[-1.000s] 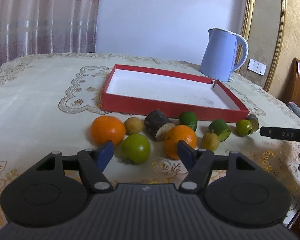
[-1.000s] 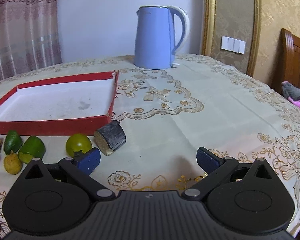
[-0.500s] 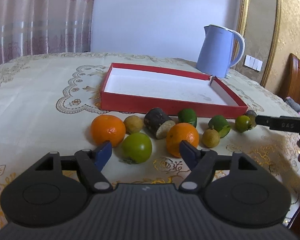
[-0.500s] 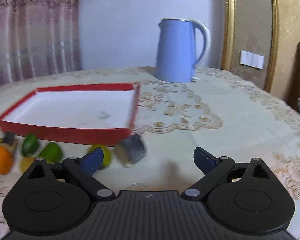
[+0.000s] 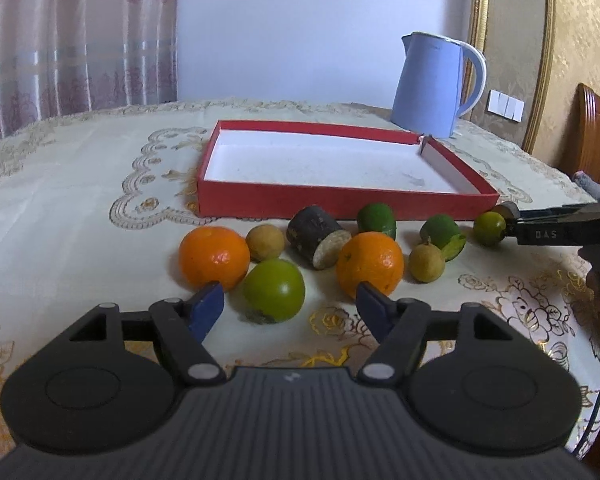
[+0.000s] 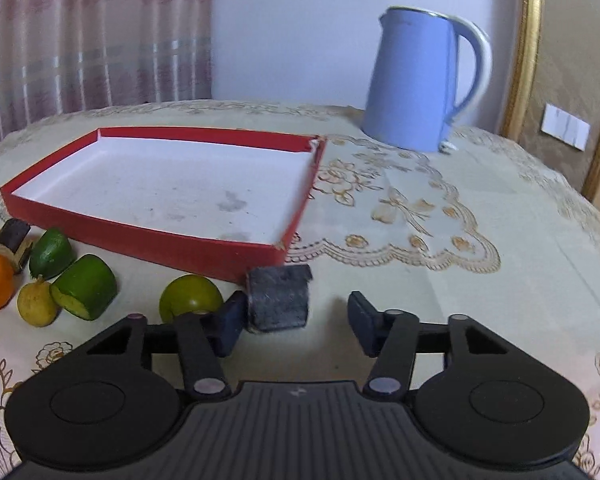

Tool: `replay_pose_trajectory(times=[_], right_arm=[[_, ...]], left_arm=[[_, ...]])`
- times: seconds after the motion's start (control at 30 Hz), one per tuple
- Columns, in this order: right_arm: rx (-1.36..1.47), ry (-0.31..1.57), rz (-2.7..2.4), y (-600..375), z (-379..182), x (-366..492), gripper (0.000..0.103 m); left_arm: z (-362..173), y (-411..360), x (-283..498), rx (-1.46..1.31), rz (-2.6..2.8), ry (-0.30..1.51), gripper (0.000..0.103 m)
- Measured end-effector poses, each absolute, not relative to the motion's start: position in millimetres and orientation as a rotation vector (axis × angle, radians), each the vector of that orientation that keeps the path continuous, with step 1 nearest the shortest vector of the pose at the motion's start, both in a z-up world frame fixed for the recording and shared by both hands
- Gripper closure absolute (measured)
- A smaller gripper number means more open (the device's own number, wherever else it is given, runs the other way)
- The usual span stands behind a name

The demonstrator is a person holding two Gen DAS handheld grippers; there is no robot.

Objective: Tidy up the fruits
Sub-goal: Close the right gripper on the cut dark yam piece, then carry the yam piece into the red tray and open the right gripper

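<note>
1. Left wrist view: the left gripper (image 5: 290, 304) hangs low over the tablecloth (image 5: 72, 208) with its blue-tipped fingers (image 5: 206, 307) spread wide, holding nothing. A green round fruit (image 5: 274, 291) lies just ahead, between the tips. Fruit is lined up along the near wall of the red tray (image 5: 340, 202): an orange (image 5: 214, 257) out left, a small tan fruit (image 5: 265, 243), a dark cut chunk (image 5: 318, 236), a second orange (image 5: 370, 266), another tan fruit (image 5: 427, 266), a green oval fruit (image 5: 376, 220) and a cut green piece (image 5: 444, 232). Off the tray's right corner the right gripper (image 5: 518, 226) reaches a small yellow-green fruit (image 5: 489, 228). A blue kettle (image 5: 432, 84) stands behind the tray.

2. Right wrist view: the right gripper (image 6: 296, 320) is spread apart around a dark stubby chunk (image 6: 278, 298) at the red tray's (image 6: 140, 236) near right corner; its left finger (image 6: 230, 322) looks to touch the chunk, the right stands clear. The small yellow-green fruit (image 6: 190, 302) lies just left.
</note>
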State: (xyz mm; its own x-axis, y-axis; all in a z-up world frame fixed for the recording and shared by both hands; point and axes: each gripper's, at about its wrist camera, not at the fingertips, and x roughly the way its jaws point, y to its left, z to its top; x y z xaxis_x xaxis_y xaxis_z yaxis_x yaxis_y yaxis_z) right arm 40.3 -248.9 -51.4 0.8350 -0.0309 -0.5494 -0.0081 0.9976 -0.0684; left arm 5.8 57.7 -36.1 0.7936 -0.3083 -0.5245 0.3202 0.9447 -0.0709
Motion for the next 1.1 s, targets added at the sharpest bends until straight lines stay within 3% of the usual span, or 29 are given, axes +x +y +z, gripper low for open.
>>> replay_pose_trajectory(times=[0.1,0.33,0.5,0.87,0.97,1.1], right_arm=[[-0.055,0.587,0.005,-247,-50,41,0.064],[0.012,0.596,0.003,-254,-49,42,0.071],[0.027,0.596,-0.011,-253,-50,42,0.071],[0.021,0.6,-0.022,-251,-48,43,0.071],[0.024,0.598,-0.025,-251,-49,42,0.074],[0.047,0.593,-0.031,-257,-49,38,0.075]], left_arm=[[-34,52,7,0.052,-0.352,0.534,0.032],[-33,49,12,0.049,-0.391,0.528,0.032],[-36,56,4,0.063,-0.381,0.533,0.039],[-34,46,10,0.1,-0.361,0.544,0.04],[-36,41,11,0.102,-0.346,0.533,0.044],[-42,37,3,0.135,-0.276,0.524,0.062]])
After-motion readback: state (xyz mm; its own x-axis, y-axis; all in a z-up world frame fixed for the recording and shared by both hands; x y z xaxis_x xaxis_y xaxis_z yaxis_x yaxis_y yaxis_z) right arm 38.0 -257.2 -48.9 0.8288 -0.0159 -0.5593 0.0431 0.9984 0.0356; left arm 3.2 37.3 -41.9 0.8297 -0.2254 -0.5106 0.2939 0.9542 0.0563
